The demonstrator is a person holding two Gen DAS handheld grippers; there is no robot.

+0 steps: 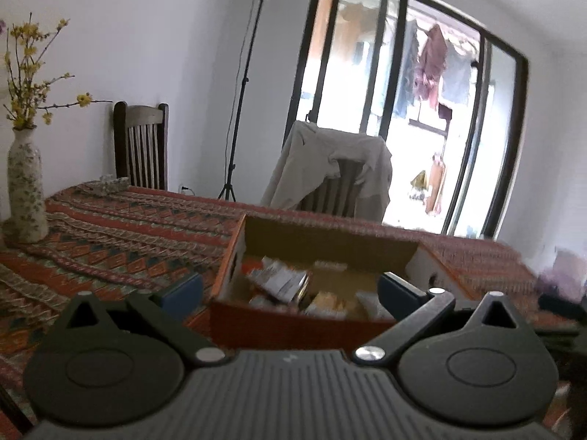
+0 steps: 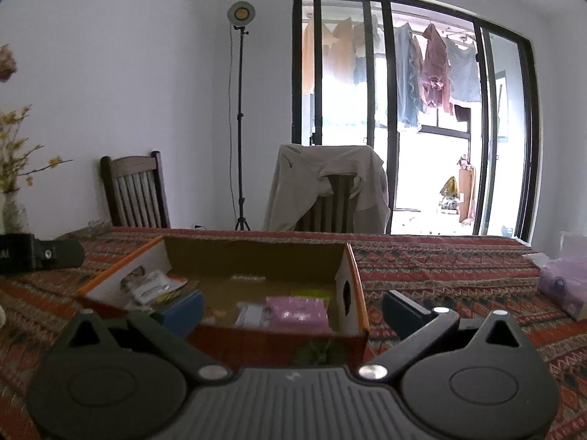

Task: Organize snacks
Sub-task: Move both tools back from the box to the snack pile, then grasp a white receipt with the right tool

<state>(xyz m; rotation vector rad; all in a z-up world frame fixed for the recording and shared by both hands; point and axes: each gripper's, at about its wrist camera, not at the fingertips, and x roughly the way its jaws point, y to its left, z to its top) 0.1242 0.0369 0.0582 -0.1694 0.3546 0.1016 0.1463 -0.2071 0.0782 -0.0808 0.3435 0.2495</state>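
Desk [image 2: 458, 267] under woven red patterned cloth; floral ceramic vase [image 1: 25, 187] far left, slatted wood chair [image 1: 141, 146], lamp tripod [image 2: 240, 117], glass doors behind. Open cardboard box [image 2: 256, 256] mid-desk holds blurry snack packets [image 2: 293, 310]. Left gripper [image 1: 290, 289] and right gripper [image 2: 293, 304] jaws spread wide, empty.

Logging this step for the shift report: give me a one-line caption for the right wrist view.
Open right gripper faces an orange-edged cardboard snack box on the patterned red tablecloth.
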